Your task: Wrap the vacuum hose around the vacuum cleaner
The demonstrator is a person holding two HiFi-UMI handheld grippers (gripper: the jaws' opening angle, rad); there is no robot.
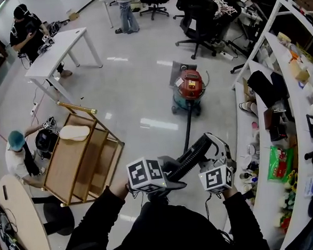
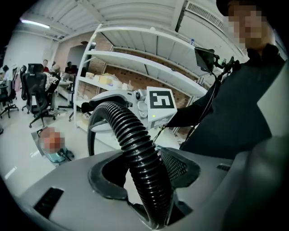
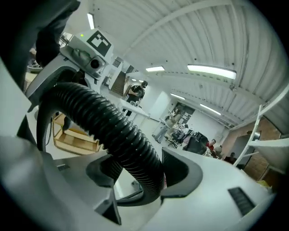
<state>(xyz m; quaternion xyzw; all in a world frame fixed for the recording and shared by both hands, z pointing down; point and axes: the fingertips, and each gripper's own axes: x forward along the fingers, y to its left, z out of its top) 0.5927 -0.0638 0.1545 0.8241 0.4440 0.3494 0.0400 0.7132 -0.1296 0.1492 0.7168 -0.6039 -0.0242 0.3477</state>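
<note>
The red vacuum cleaner (image 1: 190,87) stands on the glossy floor ahead of me. Its black ribbed hose (image 1: 190,159) runs from the cleaner's base back toward me and rises between my hands. My left gripper (image 1: 171,174) is closed around the hose's near stretch, and the right gripper (image 1: 205,146) grips it a little farther along. In the left gripper view the hose (image 2: 135,144) arches up out of the left gripper (image 2: 142,173) to the right gripper's marker cube (image 2: 160,106). The right gripper view shows the hose (image 3: 108,126) seated in the right gripper (image 3: 135,173).
A wooden cart (image 1: 81,154) lies tilted at my left, with a person (image 1: 19,152) crouched beside it. A white table (image 1: 60,51) stands farther left. White shelves (image 1: 300,112) full of goods line the right side. Office chairs (image 1: 202,17) stand beyond the cleaner.
</note>
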